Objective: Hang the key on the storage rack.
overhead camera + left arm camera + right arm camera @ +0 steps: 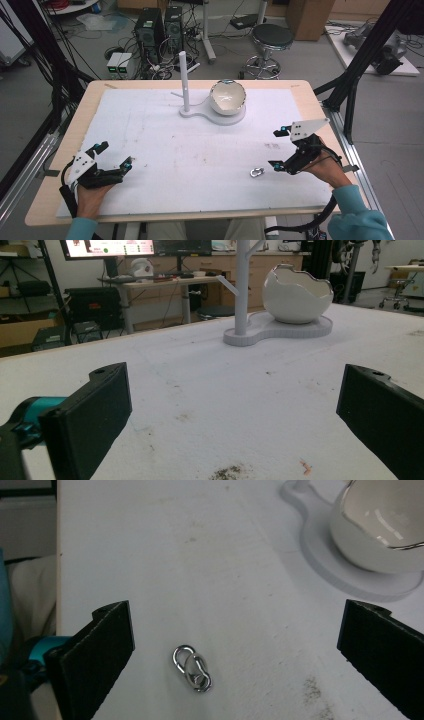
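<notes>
I see the table [60, 165], its wooden rim framing a white mat [165, 155] that covers nearly all of the top. From the centre of the mat, the white stand [202, 111] sits at about 12 o'clock, near the far edge: a flat, rounded base with an upright post [184, 80] rising from its left end. On the right end of that base rests the white bowl [228, 97], shaped like a cracked eggshell with a jagged rim, tilted so its glossy inside faces me.

My left tool [114, 156] is at about 8 o'clock, held low over the near left part of the mat, its jaws wide apart with nothing between them. In the left gripper view, bare, lightly soiled mat lies between the jaws, with the stand and bowl well beyond.

My right tool [278, 148] is at about 4 o'clock, also spread wide and gripping nothing. It hovers just to the right of the metal ring clasp [256, 172], the small shiny piece lying flat on the mat at roughly 5 o'clock, near the front edge. In the right gripper view the clasp [192, 668] lies between the two jaws, closer to the left jaw, touching neither. It looks like two linked silver loops.
</notes>
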Available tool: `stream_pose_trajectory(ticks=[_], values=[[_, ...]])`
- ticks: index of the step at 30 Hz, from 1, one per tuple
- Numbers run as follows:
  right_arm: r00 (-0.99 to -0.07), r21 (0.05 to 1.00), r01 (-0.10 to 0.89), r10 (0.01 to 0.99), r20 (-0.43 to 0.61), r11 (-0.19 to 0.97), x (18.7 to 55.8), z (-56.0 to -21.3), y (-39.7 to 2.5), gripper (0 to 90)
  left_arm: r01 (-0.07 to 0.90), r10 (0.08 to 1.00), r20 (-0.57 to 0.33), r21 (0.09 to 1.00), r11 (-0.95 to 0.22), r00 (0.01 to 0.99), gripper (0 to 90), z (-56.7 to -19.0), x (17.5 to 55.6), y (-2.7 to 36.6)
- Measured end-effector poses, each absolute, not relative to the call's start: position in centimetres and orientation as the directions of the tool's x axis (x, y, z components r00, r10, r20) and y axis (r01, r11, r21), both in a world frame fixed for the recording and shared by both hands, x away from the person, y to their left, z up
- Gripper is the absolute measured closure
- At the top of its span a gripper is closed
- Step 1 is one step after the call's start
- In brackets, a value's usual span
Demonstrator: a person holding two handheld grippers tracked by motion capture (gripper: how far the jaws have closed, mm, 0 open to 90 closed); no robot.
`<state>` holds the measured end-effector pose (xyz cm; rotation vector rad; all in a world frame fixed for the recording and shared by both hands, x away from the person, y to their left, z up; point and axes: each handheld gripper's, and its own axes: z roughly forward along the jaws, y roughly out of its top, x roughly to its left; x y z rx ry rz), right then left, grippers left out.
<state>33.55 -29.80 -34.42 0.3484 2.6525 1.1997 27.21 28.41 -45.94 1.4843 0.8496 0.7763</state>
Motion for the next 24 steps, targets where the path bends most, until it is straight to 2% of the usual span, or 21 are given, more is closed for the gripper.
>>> stream_pose_trajectory(ticks=[8, 22, 24], values=[[-0.972, 0.637, 0.121, 0.220, -0.078, 0.762, 33.9, -36.0, -28.0, 1.0, 0.072, 0.859, -0.006, 0.997, -0.036, 0.512, 1.7, -45.9, 27.2, 28.4], [-0.986, 0.473, 0.097, 0.150, -0.075, 0.876, 34.6, -38.3, -26.2, 1.3, 0.071, 0.858, -0.004, 0.997, -0.037, 0.514, 1.7, -45.9, 27.2, 28.4], [-0.989, 0.463, 0.089, 0.133, -0.063, 0.882, 34.6, -38.6, -26.0, 5.6, 0.070, 0.857, -0.003, 0.997, -0.038, 0.515, 1.7, -45.9, 27.2, 28.4]])
